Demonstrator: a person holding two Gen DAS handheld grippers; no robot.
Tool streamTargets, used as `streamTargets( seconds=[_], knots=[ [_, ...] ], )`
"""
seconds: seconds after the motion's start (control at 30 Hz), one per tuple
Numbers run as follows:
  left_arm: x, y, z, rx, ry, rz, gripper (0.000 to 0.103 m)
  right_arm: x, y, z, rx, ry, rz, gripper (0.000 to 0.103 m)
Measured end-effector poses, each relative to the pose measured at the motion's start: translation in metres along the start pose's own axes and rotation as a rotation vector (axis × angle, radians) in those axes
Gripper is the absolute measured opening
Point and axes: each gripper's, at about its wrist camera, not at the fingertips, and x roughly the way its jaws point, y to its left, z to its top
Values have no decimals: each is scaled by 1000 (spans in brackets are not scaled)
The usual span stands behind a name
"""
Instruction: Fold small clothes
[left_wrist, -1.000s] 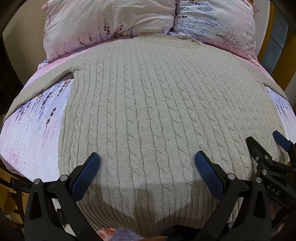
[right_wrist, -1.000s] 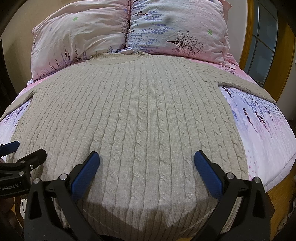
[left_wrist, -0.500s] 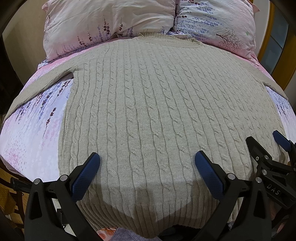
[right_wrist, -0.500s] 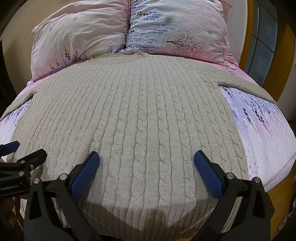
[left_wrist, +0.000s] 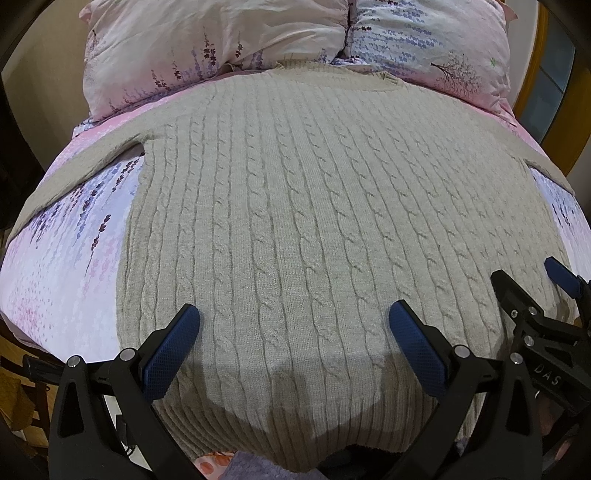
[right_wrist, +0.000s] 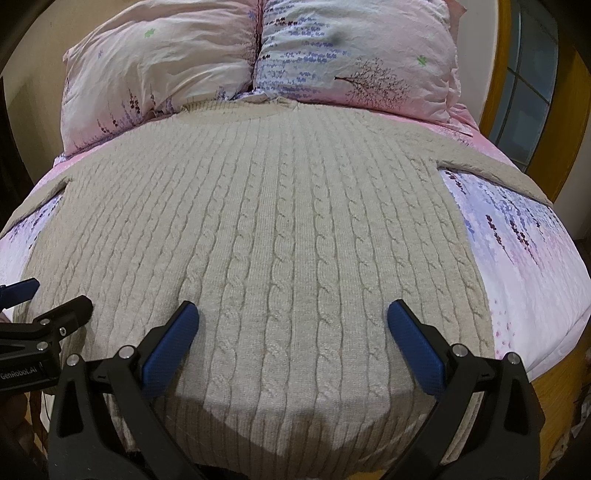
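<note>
1. Presently, the left gripper (left_wrist: 293, 339) is hovering over the lower hem area of the sweater (left_wrist: 314, 221), its blue-padded fingers (left_wrist: 170, 350) spread wide apart with nothing between them; whether the pads are touching the knit cannot be told.
2. The right gripper (right_wrist: 291, 339) is sitting in a matching pose over the hem on the other side, jaws likewise standing wide and holding nothing, pointing up the length of the garment toward the collar.
3. Both tools are running side by side: the right gripper's black frame and one blue tip are showing at the right edge of the left wrist view, and the left gripper's frame is showing at the left edge of the right wrist view.
4. The sweater, a beige cable-knit, is lying flat and unfolded, collar toward the pillows (right_wrist: 258, 55) and hem toward the grippers, both sleeves stretching outward to the sides.
5. The garment is resting on a bed sheet (right_wrist: 524, 258) printed in pink and lavender flowers, which is showing on either side of the body panel.
6. Two floral pillows are leaning side by side, just beyond the collar.
7. A wooden-framed window (right_wrist: 532, 92) is standing beyond the bed on the right.
</note>
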Motion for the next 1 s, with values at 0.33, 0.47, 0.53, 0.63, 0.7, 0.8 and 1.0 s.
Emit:
streamTargets(
  seconds=[0.33, 0.47, 0.53, 0.63, 0.7, 0.8, 1.0],
  knots=[
    [4, 3, 10, 10, 19, -17, 102, 6, -3, 7, -57, 28, 45, 101],
    [6, 9, 20, -10, -10, -44, 102, 6, -13, 11, -78, 7, 111, 101],
    [7, 13, 28, -15, -31, -53, 102, 3, -34, 20, -1, -17, 153, 101],
    [10, 17, 44, -22, -73, -94, 102, 1, -77, 44, 144, -50, 181, 96],
    [9, 21, 53, -32, -118, -155, 102, 2, -110, 60, 237, -80, 185, 84],
    [11, 26, 66, -63, -168, -234, 102, 11, -180, 85, 435, -107, 161, 67],
    [19, 27, 90, -97, -191, -269, 102, 46, -296, 104, 809, -85, 108, 48]
  ],
)
